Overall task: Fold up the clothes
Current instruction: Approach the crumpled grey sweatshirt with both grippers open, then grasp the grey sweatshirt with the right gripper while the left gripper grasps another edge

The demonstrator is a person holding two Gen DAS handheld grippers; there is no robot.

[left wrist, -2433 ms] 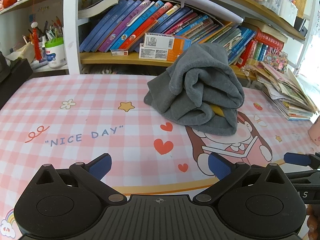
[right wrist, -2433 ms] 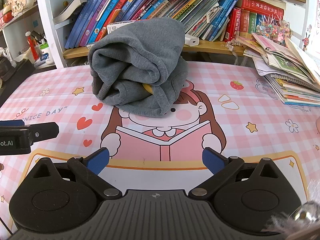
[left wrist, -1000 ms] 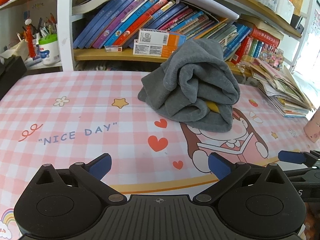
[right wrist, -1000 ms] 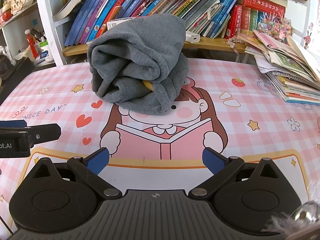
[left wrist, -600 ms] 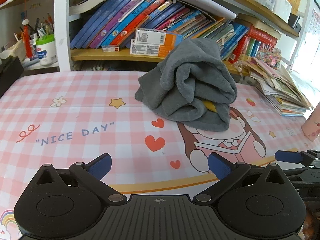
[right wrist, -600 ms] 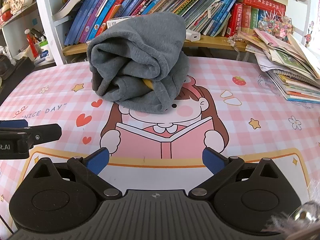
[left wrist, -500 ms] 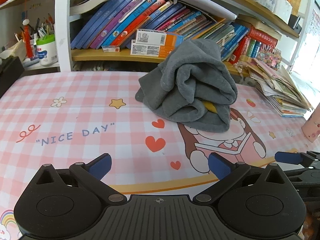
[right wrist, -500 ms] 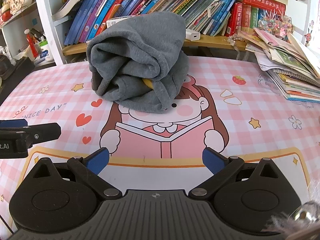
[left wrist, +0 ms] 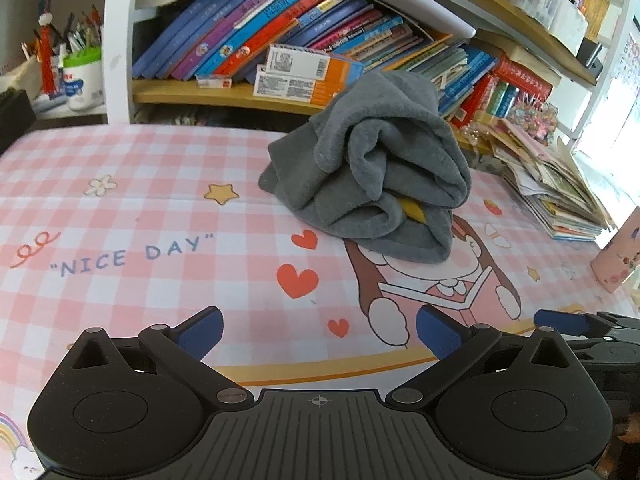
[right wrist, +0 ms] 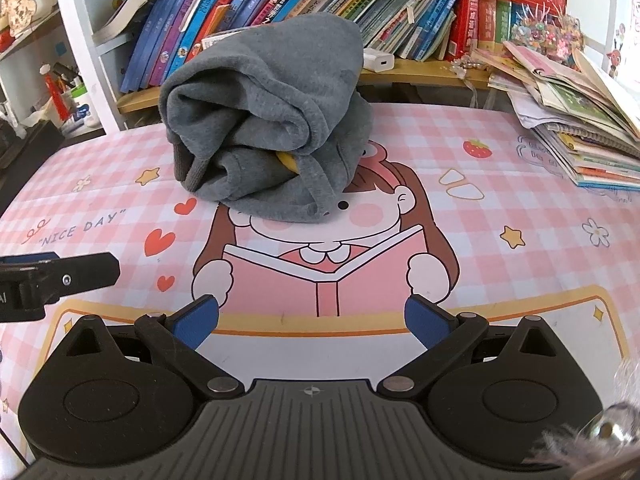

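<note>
A grey sweatshirt (left wrist: 372, 168) lies in a crumpled heap on the pink checked table cover (left wrist: 120, 208), with a bit of yellow showing in its folds. It also shows in the right wrist view (right wrist: 272, 120). My left gripper (left wrist: 320, 328) is open and empty, well short of the heap. My right gripper (right wrist: 312, 320) is open and empty, also short of the heap. Each gripper shows at the edge of the other's view, the right one in the left wrist view (left wrist: 576, 324).
A bookshelf (left wrist: 280, 56) full of books stands right behind the heap. A stack of magazines (right wrist: 576, 120) lies at the right of the table. A pink cup (left wrist: 618, 256) stands at the right edge. A white jar of pens (left wrist: 82, 76) is at the back left.
Both grippers have stayed open and nearly still. The left wrist view has shifted slightly, so the heap sits a little more to the left. The sweatshirt has not moved.
</note>
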